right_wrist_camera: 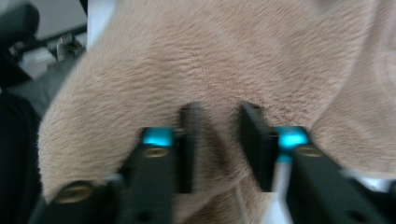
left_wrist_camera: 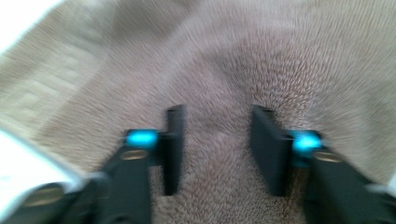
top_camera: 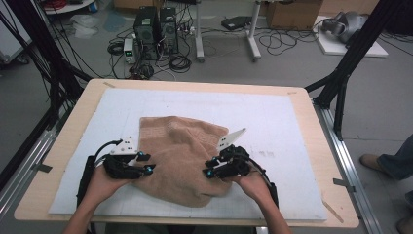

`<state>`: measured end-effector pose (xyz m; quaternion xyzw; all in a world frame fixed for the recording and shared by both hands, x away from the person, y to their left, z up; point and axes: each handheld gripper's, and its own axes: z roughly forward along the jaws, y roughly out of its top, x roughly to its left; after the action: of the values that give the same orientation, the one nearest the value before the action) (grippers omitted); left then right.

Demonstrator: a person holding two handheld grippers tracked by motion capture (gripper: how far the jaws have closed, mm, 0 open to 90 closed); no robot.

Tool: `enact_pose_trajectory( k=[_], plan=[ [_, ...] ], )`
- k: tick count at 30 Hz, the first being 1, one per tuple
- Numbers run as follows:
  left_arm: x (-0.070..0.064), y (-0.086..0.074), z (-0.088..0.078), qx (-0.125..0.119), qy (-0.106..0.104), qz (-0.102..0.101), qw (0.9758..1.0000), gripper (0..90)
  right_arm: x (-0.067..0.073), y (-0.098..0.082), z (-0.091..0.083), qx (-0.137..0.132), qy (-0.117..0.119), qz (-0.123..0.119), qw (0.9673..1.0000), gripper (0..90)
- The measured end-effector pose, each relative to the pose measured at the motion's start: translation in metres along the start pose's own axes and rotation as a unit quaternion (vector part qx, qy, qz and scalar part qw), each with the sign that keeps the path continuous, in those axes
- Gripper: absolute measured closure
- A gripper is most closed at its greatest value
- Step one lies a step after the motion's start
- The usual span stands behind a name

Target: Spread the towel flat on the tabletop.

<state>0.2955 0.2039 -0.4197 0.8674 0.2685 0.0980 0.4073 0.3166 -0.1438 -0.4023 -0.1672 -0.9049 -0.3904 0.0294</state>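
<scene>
A tan fluffy towel (top_camera: 180,156) lies rumpled on the white mat (top_camera: 272,112), its near part bunched toward the front edge. My left gripper (top_camera: 147,163) rests on the towel's left edge, and in the left gripper view its jaws (left_wrist_camera: 217,116) stand apart over the towel (left_wrist_camera: 233,56), whose pile runs flat between them. My right gripper (top_camera: 210,166) sits on the towel's right side. In the right gripper view its jaws (right_wrist_camera: 220,112) stand a little apart, with a ridge of towel (right_wrist_camera: 210,56) rising between them; the pads do not clearly press it.
The mat lies on a wooden table (top_camera: 311,126) with black frame posts (top_camera: 350,53) at the back corners. Computers (top_camera: 156,31), cables and a desk leg (top_camera: 253,44) stand on the floor behind. A person's foot (top_camera: 372,160) is at the right.
</scene>
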Motion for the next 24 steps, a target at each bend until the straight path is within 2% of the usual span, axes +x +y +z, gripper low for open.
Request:
enact_pose_trajectory(
  k=[1, 2, 3, 4, 6, 9, 13, 17, 19, 21, 22, 23, 24],
  plan=[
    [0.000, 0.000, 0.000, 0.000, 0.000, 0.000, 1.0000, 72.4, 0.000, 0.000, 0.000, 0.000, 0.000, 0.000, 1.0000, 76.2],
    [-0.001, -0.003, 0.004, 0.005, -0.001, 0.002, 1.0000, 72.4, 0.001, -0.002, 0.003, 0.003, 0.004, 0.000, 1.0000, 80.3],
    [-0.004, -0.004, 0.007, 0.016, 0.001, 0.009, 0.9998, 78.7, 0.003, -0.007, 0.005, 0.005, 0.006, -0.003, 1.0000, 88.8],
    [-0.008, -0.003, 0.007, 0.015, 0.010, 0.020, 0.9996, 81.4, 0.003, -0.008, 0.004, 0.003, 0.004, -0.006, 1.0000, 89.0],
    [-0.008, -0.002, 0.005, 0.011, 0.010, 0.021, 0.9997, 84.5, 0.003, -0.011, 0.000, 0.000, 0.010, -0.006, 0.9999, 89.4],
    [-0.009, -0.001, -0.001, 0.000, 0.008, 0.016, 0.9998, 85.4, 0.006, -0.012, -0.005, 0.001, 0.010, -0.009, 0.9999, 89.6],
    [-0.014, -0.001, -0.007, 0.000, 0.007, 0.026, 0.9997, 86.2, 0.017, -0.018, -0.014, 0.003, 0.017, -0.019, 0.9997, 90.0],
    [-0.026, -0.004, -0.017, -0.007, -0.011, 0.038, 0.9992, 86.3, 0.030, -0.024, -0.021, -0.002, 0.019, -0.025, 0.9995, 90.0],
    [-0.025, -0.003, -0.019, -0.011, -0.009, 0.036, 0.9992, 83.0, 0.029, -0.023, -0.030, -0.014, 0.005, -0.027, 0.9995, 89.6],
    [-0.017, 0.001, -0.024, -0.024, -0.006, 0.024, 0.9994, 70.7, 0.020, -0.018, -0.040, -0.026, -0.022, -0.018, 0.9992, 85.7],
    [-0.012, 0.005, -0.026, -0.031, 0.001, 0.015, 0.9994, 63.7, 0.013, -0.014, -0.041, -0.028, -0.022, -0.012, 0.9993, 85.7],
    [0.000, 0.013, -0.028, -0.039, 0.016, 0.004, 0.9991, 60.4, 0.006, -0.010, -0.041, -0.033, -0.026, -0.004, 0.9991, 74.5],
    [0.006, 0.016, -0.028, -0.047, 0.026, -0.003, 0.9986, 57.7, -0.002, -0.007, -0.038, -0.035, -0.035, 0.005, 0.9988, 74.1]
  ],
)
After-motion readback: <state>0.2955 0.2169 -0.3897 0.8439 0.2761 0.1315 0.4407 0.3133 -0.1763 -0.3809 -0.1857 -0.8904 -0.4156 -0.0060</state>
